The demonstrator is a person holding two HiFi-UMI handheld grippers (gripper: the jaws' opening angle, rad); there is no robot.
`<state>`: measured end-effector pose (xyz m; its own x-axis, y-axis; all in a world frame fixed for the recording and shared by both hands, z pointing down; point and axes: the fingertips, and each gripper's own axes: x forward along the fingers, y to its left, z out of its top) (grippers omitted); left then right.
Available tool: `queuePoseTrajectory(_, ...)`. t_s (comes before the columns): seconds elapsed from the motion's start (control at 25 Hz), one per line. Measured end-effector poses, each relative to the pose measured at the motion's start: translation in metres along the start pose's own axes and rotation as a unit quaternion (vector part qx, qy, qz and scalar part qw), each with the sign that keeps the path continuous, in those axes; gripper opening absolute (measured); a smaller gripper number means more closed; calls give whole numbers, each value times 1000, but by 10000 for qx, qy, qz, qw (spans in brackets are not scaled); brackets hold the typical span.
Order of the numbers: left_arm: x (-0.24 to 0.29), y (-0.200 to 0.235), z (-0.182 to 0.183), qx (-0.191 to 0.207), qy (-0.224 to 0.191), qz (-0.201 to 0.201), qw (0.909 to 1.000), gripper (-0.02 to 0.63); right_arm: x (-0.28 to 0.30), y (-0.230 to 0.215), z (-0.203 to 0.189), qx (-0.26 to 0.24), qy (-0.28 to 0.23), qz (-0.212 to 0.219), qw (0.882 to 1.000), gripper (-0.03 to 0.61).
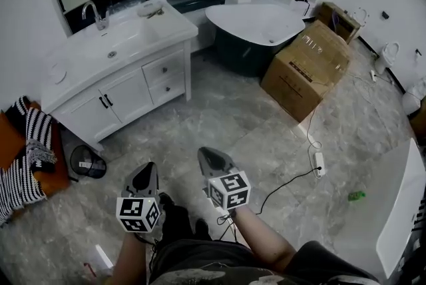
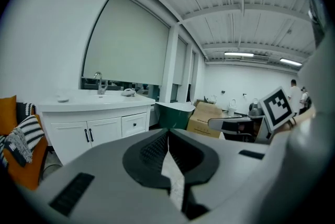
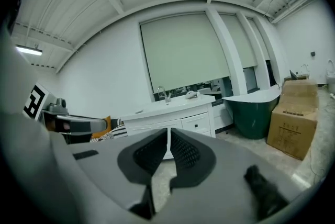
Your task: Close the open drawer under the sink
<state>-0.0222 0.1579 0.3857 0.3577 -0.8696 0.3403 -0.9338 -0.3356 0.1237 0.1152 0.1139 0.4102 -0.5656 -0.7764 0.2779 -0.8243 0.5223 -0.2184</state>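
The white sink cabinet (image 1: 126, 96) stands at the far left against the wall, with a basin and a faucet (image 1: 95, 14) on top. Its two small drawers (image 1: 164, 68) sit to the right of the double doors, and both fronts look flush with the cabinet; the same drawers (image 2: 135, 124) (image 3: 198, 124) show small in both gripper views. My left gripper (image 1: 145, 175) and right gripper (image 1: 214, 158) hang side by side over the floor, well short of the cabinet and pointing toward it. Both have their jaws together with nothing between them, as the left gripper (image 2: 168, 136) and right gripper (image 3: 168, 134) views show.
A dark green bathtub (image 1: 256, 29) and a cardboard box (image 1: 306, 68) stand to the right of the cabinet. A power strip (image 1: 319, 162) with its cable lies on the marble floor. A striped cloth (image 1: 30, 144) on an orange seat is at the left, with a black round object (image 1: 87, 161) beside it.
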Motion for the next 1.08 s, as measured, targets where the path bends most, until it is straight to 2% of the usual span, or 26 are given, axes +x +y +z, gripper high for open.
queuePoseTrajectory(0.52, -21, -31, -7, 89, -13, -79, 9999, 15, -35, 15, -9, -366, 161, 95, 9992, 31)
queuePoseTrajectory(1.08, -28, -24, -4, 140, -76, -115, 9998, 15, -30, 30, -4, -531, 183, 151, 9983, 29)
